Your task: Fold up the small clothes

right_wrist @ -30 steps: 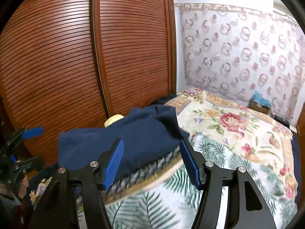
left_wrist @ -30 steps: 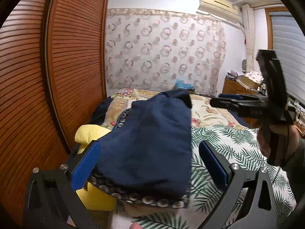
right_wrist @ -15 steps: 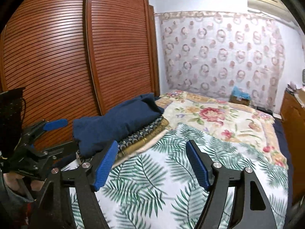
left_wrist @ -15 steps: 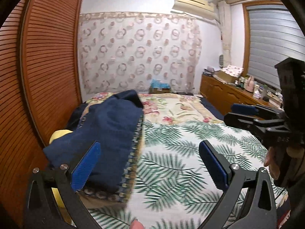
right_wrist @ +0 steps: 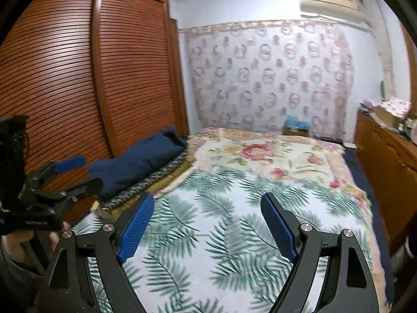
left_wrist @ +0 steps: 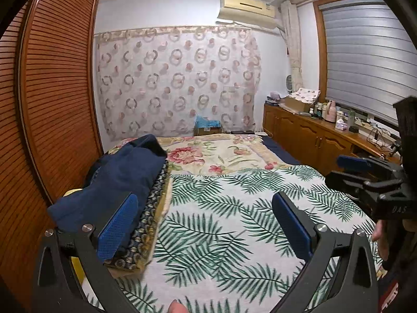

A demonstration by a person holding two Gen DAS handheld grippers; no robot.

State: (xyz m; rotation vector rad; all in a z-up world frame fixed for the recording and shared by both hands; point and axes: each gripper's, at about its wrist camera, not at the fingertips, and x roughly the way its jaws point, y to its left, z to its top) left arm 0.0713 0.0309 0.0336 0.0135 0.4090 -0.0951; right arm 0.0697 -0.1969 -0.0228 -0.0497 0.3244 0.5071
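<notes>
Beside the wardrobe [right_wrist: 78, 73], a folded navy garment [right_wrist: 138, 161] tops the stack, apparently done; left gripper [left_wrist: 206, 224] and right gripper [right_wrist: 207, 224] gape wide, empty, the right's jaws having just been opening; no unfolded clothes show.

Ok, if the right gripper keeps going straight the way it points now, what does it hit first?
Most likely the palm-leaf bedspread. The right gripper is open and empty, tilted slightly down over bare cover, and the folded navy garment lies off to its left. Depth is hard to judge.
</notes>
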